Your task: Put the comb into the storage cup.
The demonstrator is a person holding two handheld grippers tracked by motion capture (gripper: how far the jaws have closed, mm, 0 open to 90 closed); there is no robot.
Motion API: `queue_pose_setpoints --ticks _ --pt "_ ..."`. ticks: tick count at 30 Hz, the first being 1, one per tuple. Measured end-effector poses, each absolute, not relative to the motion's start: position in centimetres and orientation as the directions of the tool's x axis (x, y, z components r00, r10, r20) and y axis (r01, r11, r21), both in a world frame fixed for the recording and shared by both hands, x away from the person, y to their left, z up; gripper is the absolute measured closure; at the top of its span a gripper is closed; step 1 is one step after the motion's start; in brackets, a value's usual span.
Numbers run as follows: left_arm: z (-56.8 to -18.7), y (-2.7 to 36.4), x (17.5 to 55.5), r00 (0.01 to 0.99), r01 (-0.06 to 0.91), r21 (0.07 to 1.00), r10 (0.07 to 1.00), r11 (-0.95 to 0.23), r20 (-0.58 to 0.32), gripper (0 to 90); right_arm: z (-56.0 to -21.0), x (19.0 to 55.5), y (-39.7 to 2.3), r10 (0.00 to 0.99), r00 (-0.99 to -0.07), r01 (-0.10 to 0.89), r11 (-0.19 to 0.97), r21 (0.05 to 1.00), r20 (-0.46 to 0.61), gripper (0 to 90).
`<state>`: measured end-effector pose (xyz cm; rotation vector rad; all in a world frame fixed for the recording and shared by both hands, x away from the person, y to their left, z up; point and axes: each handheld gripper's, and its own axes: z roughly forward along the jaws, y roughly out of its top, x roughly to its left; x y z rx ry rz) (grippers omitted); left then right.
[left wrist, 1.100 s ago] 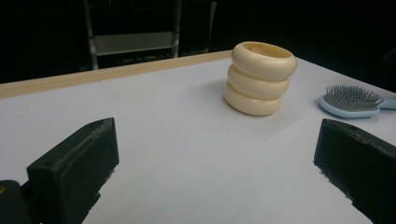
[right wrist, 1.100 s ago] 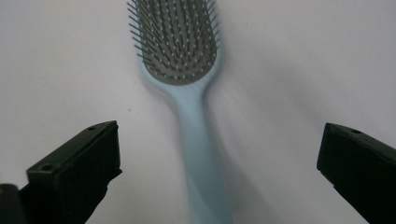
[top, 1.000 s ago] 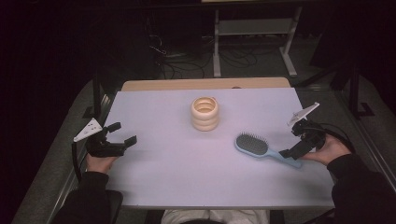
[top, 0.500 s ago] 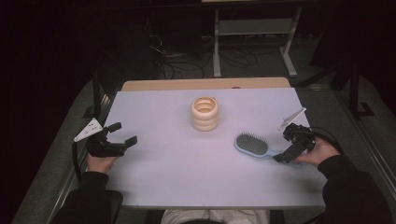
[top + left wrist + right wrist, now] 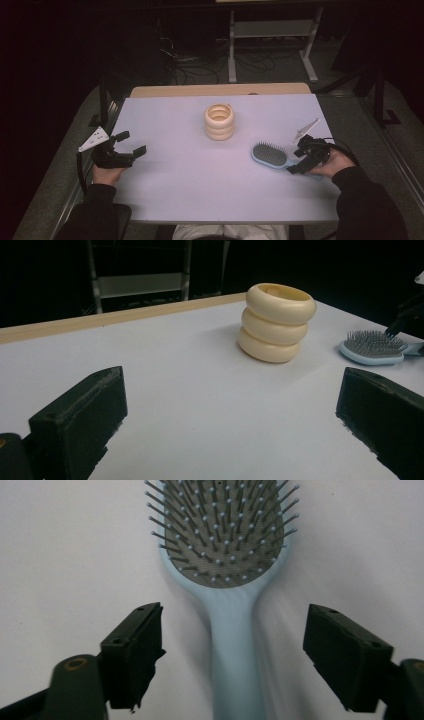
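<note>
A light blue hairbrush (image 5: 270,155) lies bristles up on the white table (image 5: 200,180), right of the middle. My right gripper (image 5: 302,156) is open and low over the brush's handle (image 5: 232,650), one jaw on each side without touching it. The brush head (image 5: 222,530) points away from the gripper. A cream holder shaped like stacked rings (image 5: 219,121) stands upright near the table's middle. My left gripper (image 5: 131,142) rests open at the table's left edge, facing the ring holder (image 5: 276,322), with nothing between its jaws.
A wooden strip (image 5: 220,90) runs along the table's far edge. Beyond it stand a metal shelf frame (image 5: 270,30) and loose cables (image 5: 195,70) on the dark floor.
My right gripper has come down and moved left toward the brush, so that its open jaws now straddle the handle. The left gripper, brush and ring holder have stayed put.
</note>
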<state>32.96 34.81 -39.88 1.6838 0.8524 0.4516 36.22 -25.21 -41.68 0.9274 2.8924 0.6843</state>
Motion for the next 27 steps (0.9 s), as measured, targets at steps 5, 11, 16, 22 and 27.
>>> queue_pose_setpoints --ticks 5,11,16,22,27 --pt "-39.87 34.84 32.95 0.662 0.302 0.948 0.737 -0.099 -0.134 0.0 -41.96 36.53 -25.07 0.543 -0.832 0.539 0.743 0.396 0.113 39.1" --pt "-39.89 34.79 32.96 0.664 0.301 0.948 0.737 -0.104 -0.13 0.0 -42.32 36.65 -24.79 0.542 -0.836 0.534 0.76 0.371 0.092 48.7" --pt "-39.91 34.75 32.99 0.665 0.301 0.948 0.736 -0.108 -0.127 0.0 -42.57 36.79 -24.57 0.531 -0.841 0.529 0.769 0.359 0.101 57.1" --pt "-39.91 34.7 32.99 0.665 0.301 0.947 0.736 -0.109 -0.127 0.0 -42.51 36.48 -24.29 0.509 -0.858 0.499 0.791 0.354 0.071 66.6" --pt "-39.88 34.73 32.95 0.668 0.298 0.948 0.734 -0.11 -0.125 0.0 -42.52 36.37 -24.31 0.514 -0.854 0.504 0.784 0.361 0.076 67.8"
